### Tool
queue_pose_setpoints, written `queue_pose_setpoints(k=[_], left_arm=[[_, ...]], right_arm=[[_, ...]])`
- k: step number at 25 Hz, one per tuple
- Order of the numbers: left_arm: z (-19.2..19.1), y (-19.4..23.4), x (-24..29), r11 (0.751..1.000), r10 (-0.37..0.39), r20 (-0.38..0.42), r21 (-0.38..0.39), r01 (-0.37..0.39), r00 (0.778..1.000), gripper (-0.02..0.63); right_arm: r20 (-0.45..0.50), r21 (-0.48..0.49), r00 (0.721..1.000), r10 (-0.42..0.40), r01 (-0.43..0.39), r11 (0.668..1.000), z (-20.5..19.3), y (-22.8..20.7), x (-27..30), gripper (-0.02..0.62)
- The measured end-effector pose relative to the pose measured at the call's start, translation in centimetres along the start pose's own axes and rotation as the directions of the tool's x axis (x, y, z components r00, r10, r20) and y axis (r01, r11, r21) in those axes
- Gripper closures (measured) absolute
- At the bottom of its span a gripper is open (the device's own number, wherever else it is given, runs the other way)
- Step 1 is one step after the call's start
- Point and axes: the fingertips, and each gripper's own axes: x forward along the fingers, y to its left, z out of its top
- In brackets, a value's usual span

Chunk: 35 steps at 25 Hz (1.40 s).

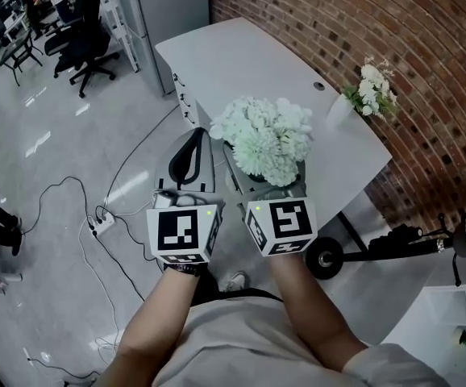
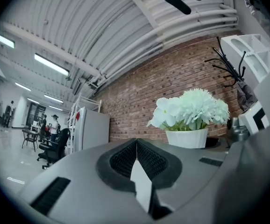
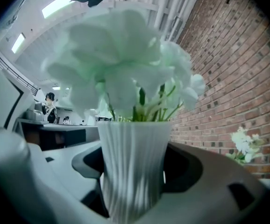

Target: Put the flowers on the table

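Note:
A bunch of white flowers [image 1: 265, 138] in a ribbed white vase [image 3: 132, 167] hangs in the air in front of the white table [image 1: 249, 59]. My right gripper [image 3: 132, 176] is shut on the vase, with a jaw against each side; in the head view the blooms hide its jaws. My left gripper [image 1: 191, 150] is just left of the flowers, its pads [image 2: 125, 160] pressed together with nothing between them. From the left gripper view the same vase [image 2: 187, 137] shows at the right.
A second small vase of white flowers [image 1: 368, 91] stands on the table's far right end by the brick wall [image 1: 426, 47]. Cables and a power strip [image 1: 101, 222] lie on the floor. A scooter wheel [image 1: 324, 258] is at the right. Office chairs [image 1: 80, 39] stand far left.

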Motion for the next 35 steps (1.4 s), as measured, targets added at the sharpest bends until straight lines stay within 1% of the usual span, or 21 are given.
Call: queue_pose_setpoints(k=[5, 9, 12, 17, 21, 26, 31, 35], left_arm=[[-0.4, -0.1, 0.7, 1.000, 0.010, -0.006, 0.004, -0.010, 1.000, 0.600], [-1.2, 0.0, 1.4, 1.000, -0.006, -0.012, 0.011, 0.006, 1.000, 0.600], [-2.2, 0.9, 2.5, 1.000, -0.015, -0.016, 0.013, 0.015, 1.000, 0.600], [-3.1, 3.7, 5.4, 1.000, -0.016, -0.029, -0.016, 0.016, 0.999, 0.600], [-4.8, 6.1, 9.0, 0.999, -0.024, -0.031, -0.031, 0.023, 0.999, 0.600], [-6.5, 8.6, 13.2, 0.997, -0.057, -0.062, -0.063, 0.053, 0.996, 0.600], [-8.2, 12.4, 16.9, 0.995, -0.065, -0.077, -0.086, 0.058, 0.995, 0.600], [-9.4, 15.2, 19.5, 0.990, -0.090, -0.094, -0.114, 0.080, 0.992, 0.600]], right_arm=[[-0.004, 0.005, 1.000, 0.015, -0.015, 1.000, -0.4, -0.4, 0.4, 0.243], [-0.007, 0.007, 1.000, 0.014, -0.014, 1.000, -1.2, -0.8, 1.6, 0.242], [-0.013, 0.014, 1.000, 0.009, -0.009, 1.000, -1.9, -1.1, 3.4, 0.242], [-0.021, 0.004, 1.000, 0.012, -0.012, 1.000, -2.4, -0.8, 6.9, 0.243], [-0.052, -0.012, 0.999, -0.001, 0.001, 1.000, -3.6, -1.4, 10.5, 0.243], [-0.076, -0.009, 0.997, -0.030, 0.029, 1.000, -4.6, -2.7, 15.4, 0.242], [-0.099, -0.008, 0.994, -0.036, 0.036, 0.999, -5.6, -2.5, 20.9, 0.243], [-0.116, -0.018, 0.992, -0.056, 0.054, 0.998, -6.2, -2.4, 25.0, 0.243]])
